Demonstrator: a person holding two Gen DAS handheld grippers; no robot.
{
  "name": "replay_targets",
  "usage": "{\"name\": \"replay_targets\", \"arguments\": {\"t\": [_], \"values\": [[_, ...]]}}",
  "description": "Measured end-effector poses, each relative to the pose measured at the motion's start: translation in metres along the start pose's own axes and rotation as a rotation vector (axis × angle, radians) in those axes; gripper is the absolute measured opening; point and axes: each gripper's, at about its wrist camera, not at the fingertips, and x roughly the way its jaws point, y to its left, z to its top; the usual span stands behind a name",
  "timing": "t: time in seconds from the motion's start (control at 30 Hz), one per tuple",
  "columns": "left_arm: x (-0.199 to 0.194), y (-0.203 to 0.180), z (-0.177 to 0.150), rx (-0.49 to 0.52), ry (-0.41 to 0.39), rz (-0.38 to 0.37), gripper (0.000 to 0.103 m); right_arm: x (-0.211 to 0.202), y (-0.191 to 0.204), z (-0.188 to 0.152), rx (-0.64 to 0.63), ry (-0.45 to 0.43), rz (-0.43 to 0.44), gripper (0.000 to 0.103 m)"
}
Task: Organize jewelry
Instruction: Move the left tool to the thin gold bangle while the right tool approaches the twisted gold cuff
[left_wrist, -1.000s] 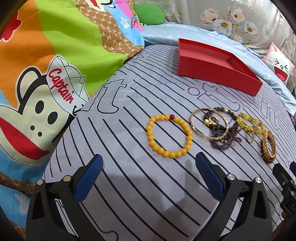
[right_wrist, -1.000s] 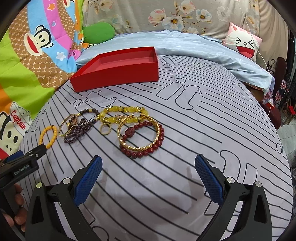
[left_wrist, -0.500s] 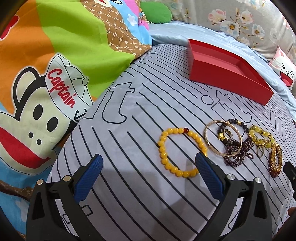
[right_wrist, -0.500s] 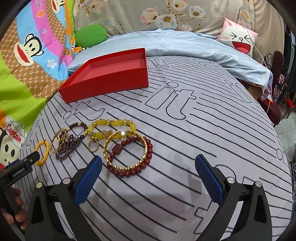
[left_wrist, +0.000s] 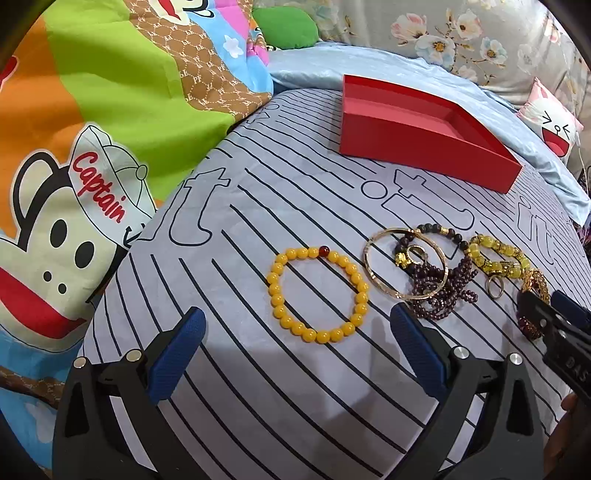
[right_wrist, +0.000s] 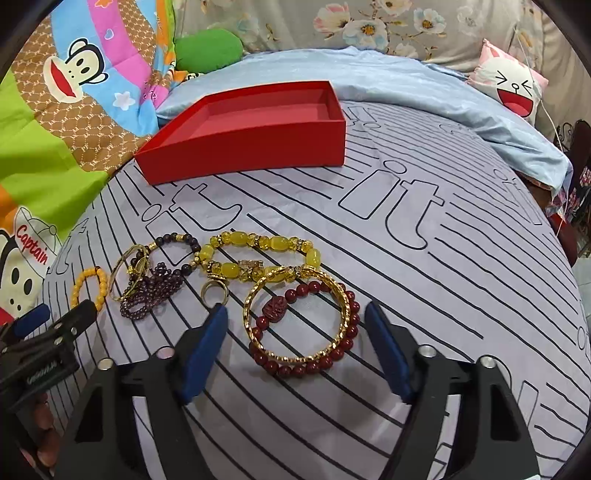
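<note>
Right wrist view showed my right gripper (right_wrist: 295, 343) straddling the red bead bracelet (right_wrist: 317, 332) and gold bangle (right_wrist: 297, 317), jaws just narrowing, pads not yet touching. Next I judged: pinch, then carry to the red tray (right_wrist: 243, 147). Left gripper (left_wrist: 295, 354) hung open, empty.

From my remote station: a bed spread with a grey striped sheet (right_wrist: 424, 280) carries a red tray (right_wrist: 258, 144), my landmark. Nearer me than the tray lies a row of jewelry: a yellow bead bracelet (left_wrist: 318, 294) set apart at the left, then a gold bangle (left_wrist: 406, 266) over purple beads (left_wrist: 448, 291), a yellow stone bracelet (right_wrist: 258, 258), and a red bead bracelet (right_wrist: 314, 354) under a gold twisted bangle (right_wrist: 295, 317).
</note>
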Motion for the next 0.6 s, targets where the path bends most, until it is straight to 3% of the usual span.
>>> {"name": "replay_targets", "arguments": {"t": [0.23,0.3,0.6], "values": [[0.002,-0.004,0.001,0.006,0.005,-0.009,0.096,0.001,0.001,-0.001,-0.006,-0.009,0.0,0.063],[0.003,-0.005,0.003,0.007,0.007,-0.019,0.096,-0.003,0.002,-0.001,-0.012,-0.027,0.004,0.056],[0.004,-0.026,0.023,0.047,-0.012,-0.074,0.096,-0.005,-0.004,0.001,0.007,-0.019,0.026,0.056]]}}
